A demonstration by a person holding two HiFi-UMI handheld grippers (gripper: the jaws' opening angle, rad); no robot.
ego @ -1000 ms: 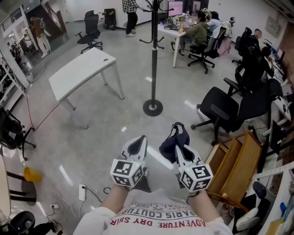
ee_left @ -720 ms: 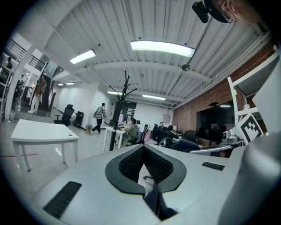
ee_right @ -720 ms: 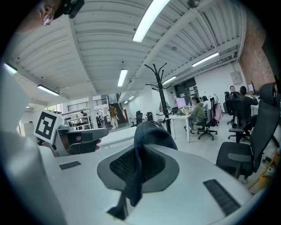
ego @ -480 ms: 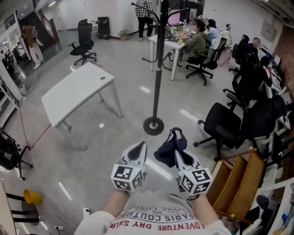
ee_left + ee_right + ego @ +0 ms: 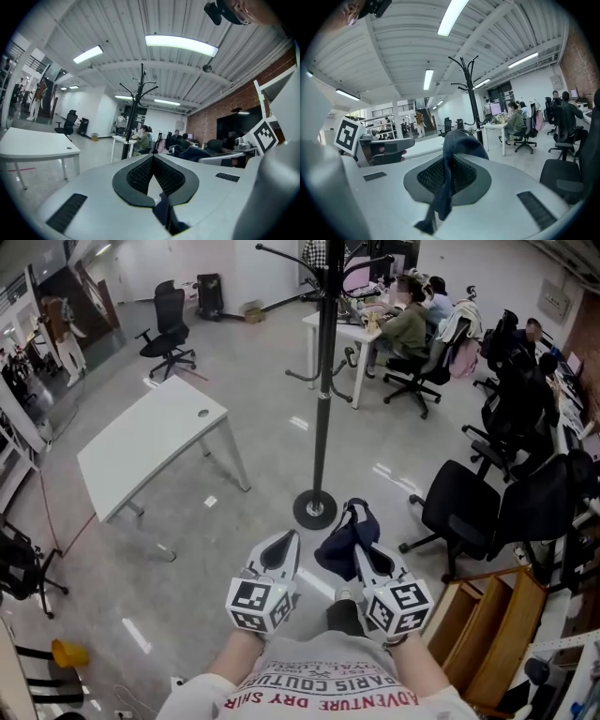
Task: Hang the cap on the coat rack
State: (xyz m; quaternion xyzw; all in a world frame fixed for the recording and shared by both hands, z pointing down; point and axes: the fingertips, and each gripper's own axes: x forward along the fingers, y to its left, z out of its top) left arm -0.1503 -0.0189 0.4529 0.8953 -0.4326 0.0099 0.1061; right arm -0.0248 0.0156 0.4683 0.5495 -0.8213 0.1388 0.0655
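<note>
Open office floor, coat rack ahead of both claws. Navy cap pinched in the right claw; left claw pressed together, empty. Looks like the carry; next, raise it to a peg.

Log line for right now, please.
right gripper: shut on cap | left gripper: shut, empty | coat rack: ahead, hooks bare | cap not yet hung
</note>
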